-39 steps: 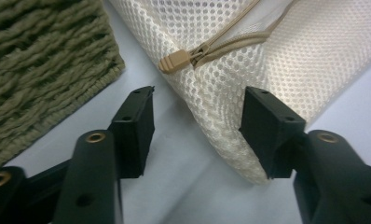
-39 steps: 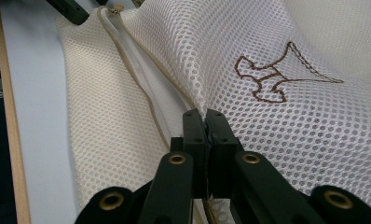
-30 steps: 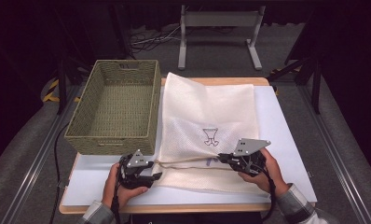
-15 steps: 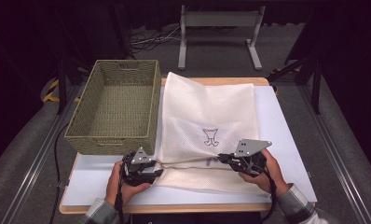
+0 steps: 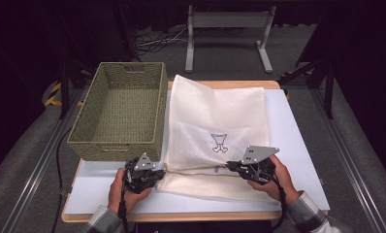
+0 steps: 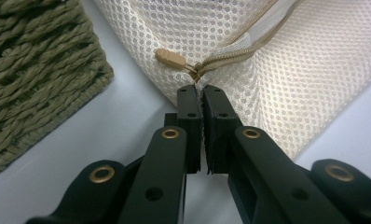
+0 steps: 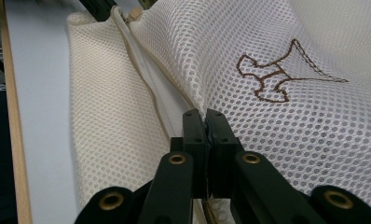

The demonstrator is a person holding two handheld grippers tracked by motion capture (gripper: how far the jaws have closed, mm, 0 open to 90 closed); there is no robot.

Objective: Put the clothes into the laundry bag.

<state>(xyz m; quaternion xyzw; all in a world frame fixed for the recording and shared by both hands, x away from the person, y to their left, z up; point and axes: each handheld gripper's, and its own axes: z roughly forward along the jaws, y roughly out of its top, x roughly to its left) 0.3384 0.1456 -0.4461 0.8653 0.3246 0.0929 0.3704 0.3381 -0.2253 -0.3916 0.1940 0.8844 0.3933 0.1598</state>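
A cream mesh bag [image 5: 215, 111] with a brown embroidered mark [image 5: 220, 142] lies flat on the white table [image 5: 293, 126]. A zip runs across its near part. My left gripper [image 5: 163, 170] is at the bag's left edge. Its jaws have just been closing and now pinch the zip's end [image 6: 200, 77], beside the tan zip pull [image 6: 170, 58]. My right gripper [image 5: 228, 166] is shut on the mesh at the zip line [image 7: 205, 115], below the embroidered mark [image 7: 279, 74]. The mesh between the two grippers is lifted and drawn taut.
An olive woven basket [image 5: 114, 148] stands at the table's left, close behind my left gripper, and its corner [image 6: 30, 79] shows in the left gripper view. A metal stand [image 5: 227, 19] is on the floor beyond the table. The table's wooden front edge [image 5: 181, 216] lies near the hands.
My left gripper's jaws have drawn together at the bag's left edge. Both hands and the bag stay where they were.
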